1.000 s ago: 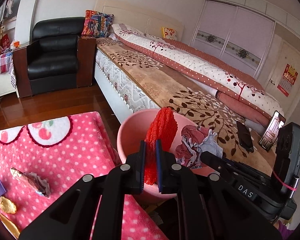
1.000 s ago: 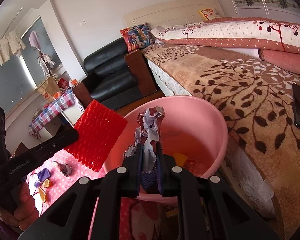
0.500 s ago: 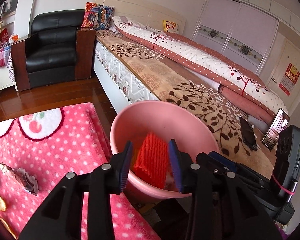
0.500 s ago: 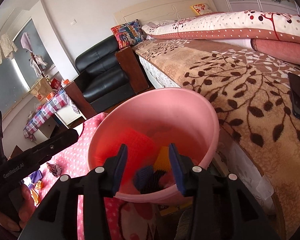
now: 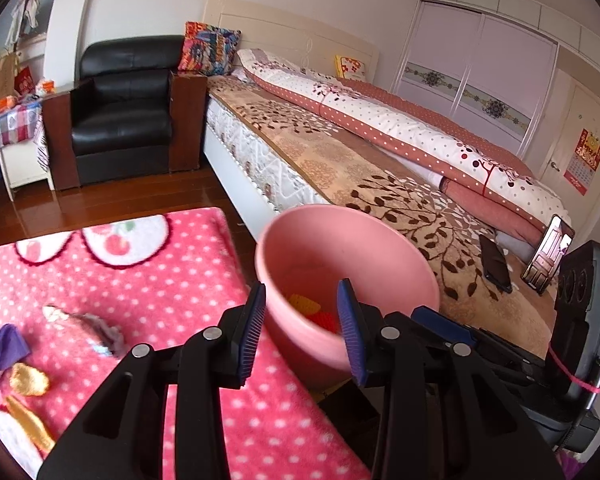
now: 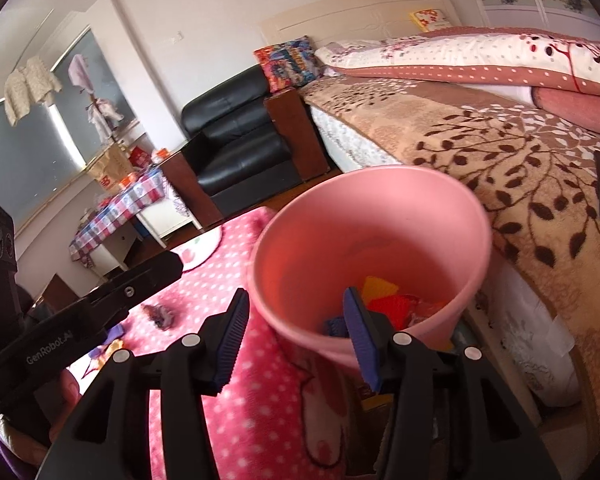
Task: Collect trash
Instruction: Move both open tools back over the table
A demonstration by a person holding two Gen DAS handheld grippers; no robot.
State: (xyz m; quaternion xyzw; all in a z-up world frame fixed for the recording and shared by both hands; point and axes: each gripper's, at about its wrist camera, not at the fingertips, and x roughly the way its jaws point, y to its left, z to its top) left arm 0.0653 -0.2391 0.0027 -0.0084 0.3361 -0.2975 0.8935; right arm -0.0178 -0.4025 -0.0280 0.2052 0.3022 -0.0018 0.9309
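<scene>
Looking along your left gripper (image 5: 302,326), note that its jaws stand wide apart and grip nothing; they have just been opening. The pink bucket (image 5: 300,248) sits at frame centre, its near wall showing in the gap between the blue fingers (image 5: 254,322). Red mesh (image 5: 324,317) and a yellow scrap (image 5: 302,303) lie at the bucket's bottom. Remaining trash rests at lower left on the pink polka-dot blanket (image 5: 172,280) covering the counter: a crumpled wrapper (image 5: 88,328), a purple wrapper (image 5: 6,344) and gold foil pieces (image 5: 28,378).

Your right gripper (image 6: 296,338) is likewise parted and empty, its jaws having just been opening, with one finger outside the bucket (image 6: 440,200) and the other over its mouth. Red mesh (image 6: 392,307) and yellow scrap (image 6: 380,286) appear inside. The bed (image 6: 480,148) fills the right of the frame.
</scene>
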